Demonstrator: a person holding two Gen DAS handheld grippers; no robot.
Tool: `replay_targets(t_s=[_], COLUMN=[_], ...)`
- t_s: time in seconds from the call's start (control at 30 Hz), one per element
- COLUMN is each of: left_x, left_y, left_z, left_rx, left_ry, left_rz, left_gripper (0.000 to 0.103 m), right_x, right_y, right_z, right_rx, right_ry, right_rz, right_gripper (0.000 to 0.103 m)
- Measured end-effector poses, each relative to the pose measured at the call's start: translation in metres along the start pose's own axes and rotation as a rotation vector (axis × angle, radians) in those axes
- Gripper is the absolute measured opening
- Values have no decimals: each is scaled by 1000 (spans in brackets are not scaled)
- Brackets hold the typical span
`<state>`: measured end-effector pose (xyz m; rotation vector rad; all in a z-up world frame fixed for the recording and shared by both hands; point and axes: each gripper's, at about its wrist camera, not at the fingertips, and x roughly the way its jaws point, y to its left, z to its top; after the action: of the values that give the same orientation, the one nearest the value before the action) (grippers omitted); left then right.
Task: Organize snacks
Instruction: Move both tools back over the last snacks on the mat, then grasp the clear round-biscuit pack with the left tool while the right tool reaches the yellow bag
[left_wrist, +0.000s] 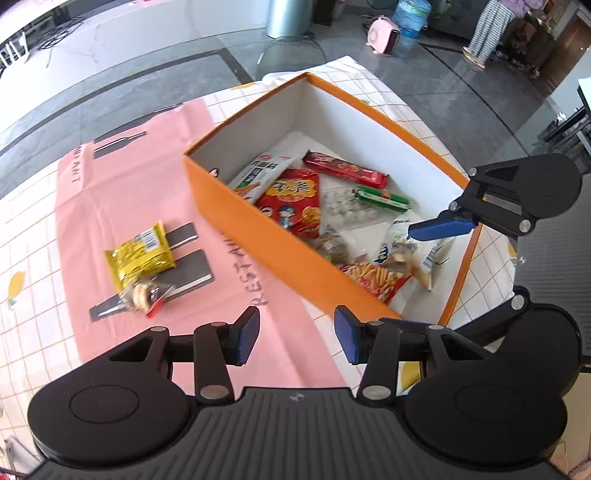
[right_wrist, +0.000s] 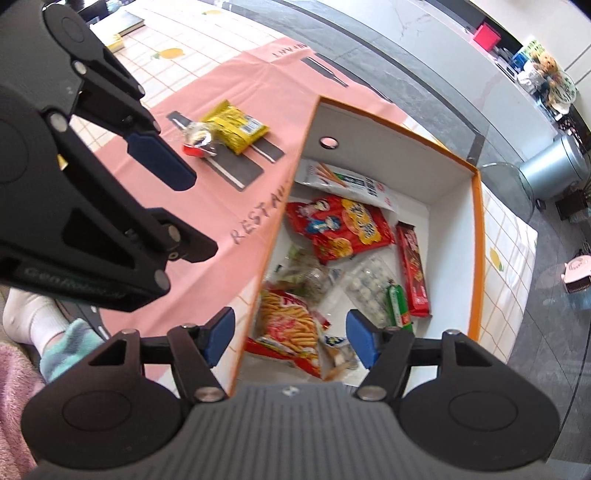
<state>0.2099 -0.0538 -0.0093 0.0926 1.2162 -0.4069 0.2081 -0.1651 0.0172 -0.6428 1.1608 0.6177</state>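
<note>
An orange box (left_wrist: 258, 236) with white inner walls (right_wrist: 454, 184) stands on the table and holds several snacks: a red packet (left_wrist: 293, 199), a long red bar (left_wrist: 347, 169), a green stick (left_wrist: 384, 197) and a chips bag (right_wrist: 291, 325). On the pink mat (left_wrist: 129, 192) to its left lie a yellow packet (left_wrist: 138, 254) and a small clear-wrapped snack (left_wrist: 142, 295); both show in the right wrist view, the yellow packet (right_wrist: 234, 125) behind the small snack (right_wrist: 197, 140). My left gripper (left_wrist: 297, 338) is open and empty above the mat by the box's near corner. My right gripper (right_wrist: 290, 338) is open and empty over the box's near end.
The table carries a white checked cloth (left_wrist: 33, 236). A book (right_wrist: 125, 22) lies at its far edge. The floor holds a metal bin (left_wrist: 290, 16), a water jug (left_wrist: 410, 14) and a pink appliance (left_wrist: 384, 35). A person stands at the back right (left_wrist: 487, 29).
</note>
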Motion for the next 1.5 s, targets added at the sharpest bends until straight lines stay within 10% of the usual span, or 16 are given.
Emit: replay_targets(t_s=[0.73,1.03,1.5], left_x=[-3,18,45], left_y=[88,114,159], left_z=[-122,-158,-160], left_rx=[-303,-444,-737], left_ry=[-178,-257,-409], left_rz=[120,138,97], left_gripper=[55,61,71], right_x=[32,77,116], right_y=[120,134,106], right_z=[11,9,54], right_rx=[81,262,331], right_ry=[-204,-306,-363], right_rz=[152,-7,-65], right_gripper=[76,76,40])
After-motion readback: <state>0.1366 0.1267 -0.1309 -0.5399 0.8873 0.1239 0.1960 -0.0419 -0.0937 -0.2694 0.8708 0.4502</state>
